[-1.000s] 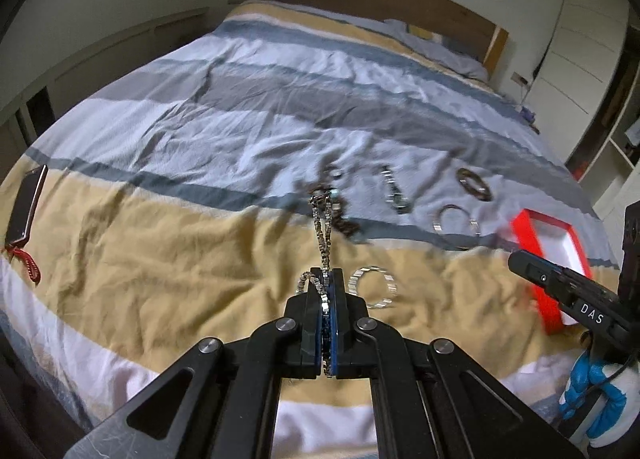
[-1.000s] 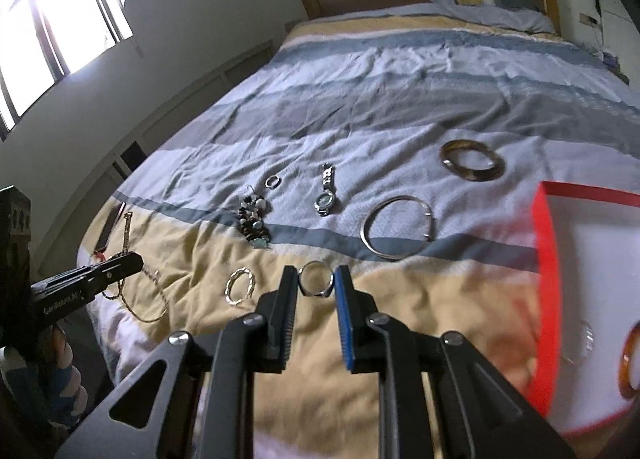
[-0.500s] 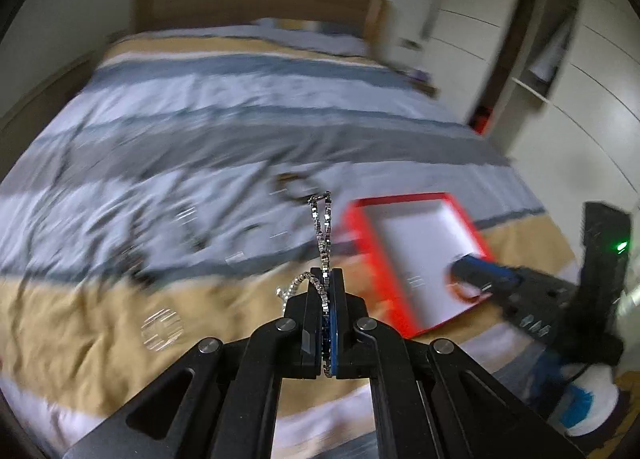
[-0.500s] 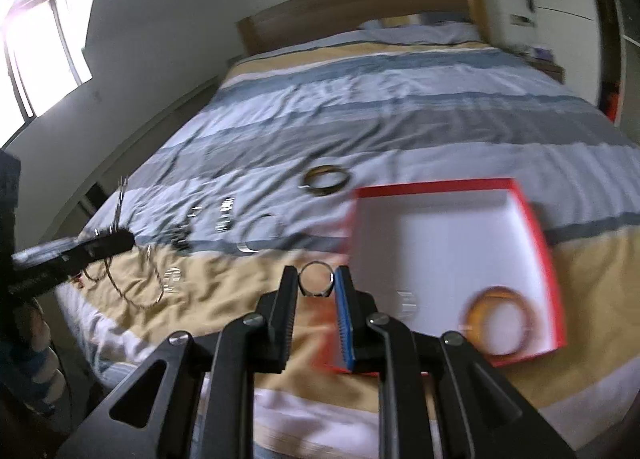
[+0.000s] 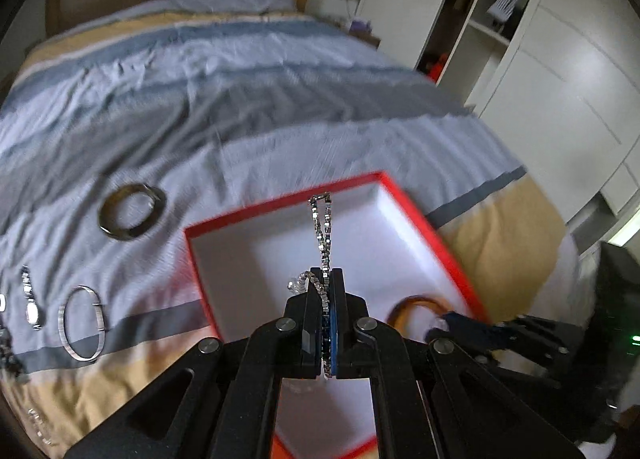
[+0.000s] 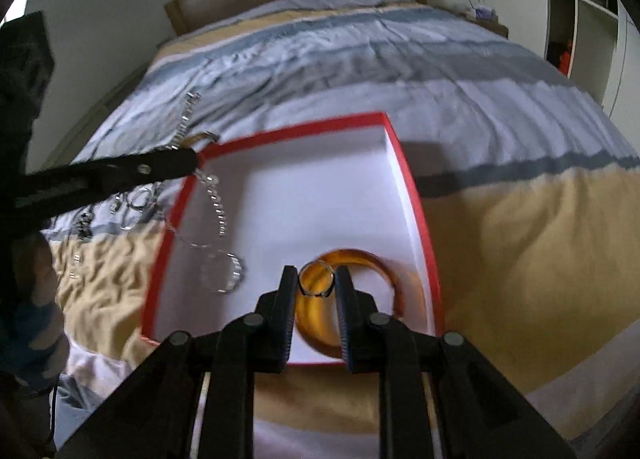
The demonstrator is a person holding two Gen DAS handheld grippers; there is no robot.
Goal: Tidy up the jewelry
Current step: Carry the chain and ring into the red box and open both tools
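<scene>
Left gripper [image 5: 327, 291], jaws clenched on one silver link chain [image 5: 322, 227], and right gripper [image 6: 316, 287], jaws grasping one small silver ring [image 6: 315, 279], hang over the red-rimmed white box [image 6: 400, 163] holding one amber bangle [image 6: 384, 263] on the striped bed [image 6: 520, 219].

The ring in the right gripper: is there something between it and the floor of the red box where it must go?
Partly. The ring, held by the right gripper, hangs over the red box, and the amber bangle lies on the white floor directly below it. Bare floor lies further in; the left gripper's chain dangles at the left wall.
</scene>
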